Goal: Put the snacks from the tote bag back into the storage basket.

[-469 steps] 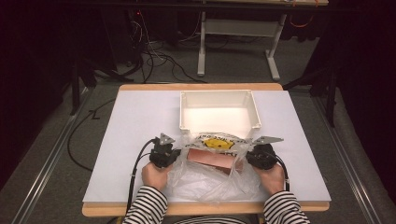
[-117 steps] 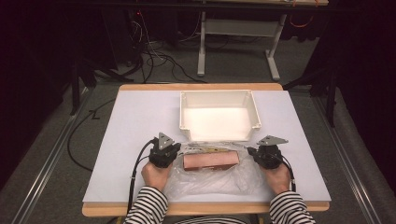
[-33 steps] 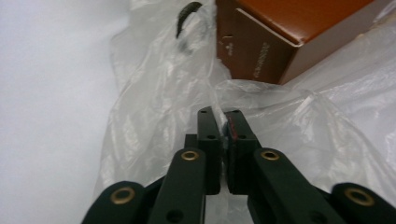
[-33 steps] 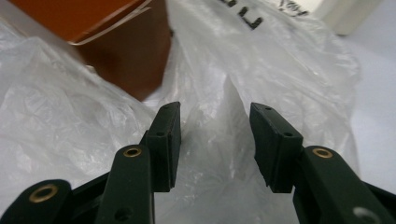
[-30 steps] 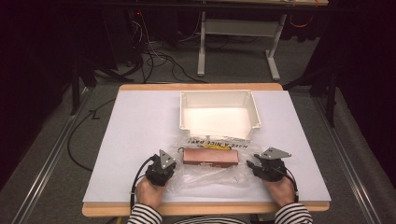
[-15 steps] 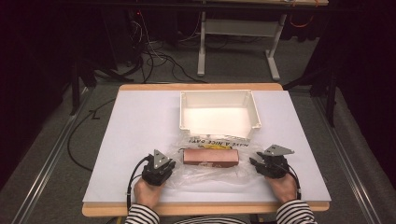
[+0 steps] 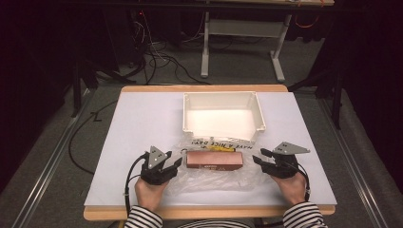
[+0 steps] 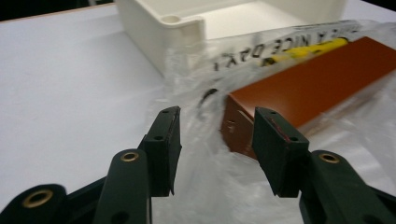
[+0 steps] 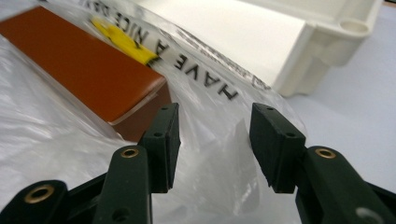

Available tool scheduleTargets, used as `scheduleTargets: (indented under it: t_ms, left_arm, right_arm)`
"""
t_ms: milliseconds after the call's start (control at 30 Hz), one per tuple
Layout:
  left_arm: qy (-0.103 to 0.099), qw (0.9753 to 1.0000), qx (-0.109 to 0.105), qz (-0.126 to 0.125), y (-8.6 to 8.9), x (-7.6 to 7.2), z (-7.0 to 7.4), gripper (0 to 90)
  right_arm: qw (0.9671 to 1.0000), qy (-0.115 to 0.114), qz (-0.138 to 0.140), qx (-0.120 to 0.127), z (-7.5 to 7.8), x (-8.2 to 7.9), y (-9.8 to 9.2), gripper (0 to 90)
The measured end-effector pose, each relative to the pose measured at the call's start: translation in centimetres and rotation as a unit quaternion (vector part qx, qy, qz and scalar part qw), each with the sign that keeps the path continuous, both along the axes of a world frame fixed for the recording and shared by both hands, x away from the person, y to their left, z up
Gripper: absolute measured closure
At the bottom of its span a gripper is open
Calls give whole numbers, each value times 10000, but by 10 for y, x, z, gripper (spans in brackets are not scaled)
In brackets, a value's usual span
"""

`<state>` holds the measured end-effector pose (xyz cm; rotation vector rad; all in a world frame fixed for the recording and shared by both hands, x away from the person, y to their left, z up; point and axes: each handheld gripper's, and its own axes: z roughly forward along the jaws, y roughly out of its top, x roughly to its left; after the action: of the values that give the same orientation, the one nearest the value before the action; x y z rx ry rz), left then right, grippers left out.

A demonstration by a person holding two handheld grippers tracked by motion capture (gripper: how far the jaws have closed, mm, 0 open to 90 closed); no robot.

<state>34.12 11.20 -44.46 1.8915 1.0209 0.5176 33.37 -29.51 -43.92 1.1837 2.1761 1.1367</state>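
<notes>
High view: a person in striped sleeves sits at the bottom edge of a white table (image 7: 142, 123), holding one gripper in each hand. The left gripper (image 7: 177, 164) sits lower left of centre and the right gripper (image 7: 257, 157) lower right, both released and holding nothing. Between them, at centre, one brown box (image 7: 215, 159) lies flat on one crumpled clear plastic bag (image 7: 214, 180). Just above it stands one empty white bin (image 7: 223, 97).

Left gripper view: the two black jaws stand apart at the bottom of the frame, with the box's near end and bag film just beyond them. The bin's corner fills the upper middle.

Right gripper view: the jaws again stand apart, over bag film printed "HAVE A NICE DAY". The box runs to the upper left, the bin to the upper right.

Likely risk: either jaw could pinch only loose, slippery film, so the bag slides or drags the box askew against the bin.
</notes>
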Motion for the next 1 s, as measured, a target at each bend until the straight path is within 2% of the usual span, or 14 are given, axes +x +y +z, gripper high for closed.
scheduleTargets:
  t_ms: [100, 267, 467, 600, 733, 833, 1000]
  left_arm:
    - [96, 9996, 27, 257, 2, 9, -7, 519]
    - [201, 9988, 118, 435, 1, 19, -22, 519]
    - [398, 9977, 110, 536, 0, 27, -39, 500]
    - [422, 9976, 74, 539, 1, 28, -39, 486]
    - [550, 9968, 71, 578, 1, 31, -40, 468]
    - [638, 9961, 16, 604, 3, 32, -41, 448]
    - [559, 9967, 108, 581, 0, 31, -41, 436]
  right_arm:
    - [9997, -25, 231, 112, 5, 1, 7, 524]
    - [9981, -63, 553, 261, 9, 6, 20, 491]
    - [9959, 73, 892, 113, 8, 15, 39, 422]
    - [9940, 103, 1090, -48, 7, 21, 50, 395]
    - [9919, 187, 1248, -160, 3, 28, 59, 375]
    - [9908, 281, 1321, -92, 1, 33, 62, 363]
    - [9876, 334, 1526, -149, 2, 34, 64, 348]
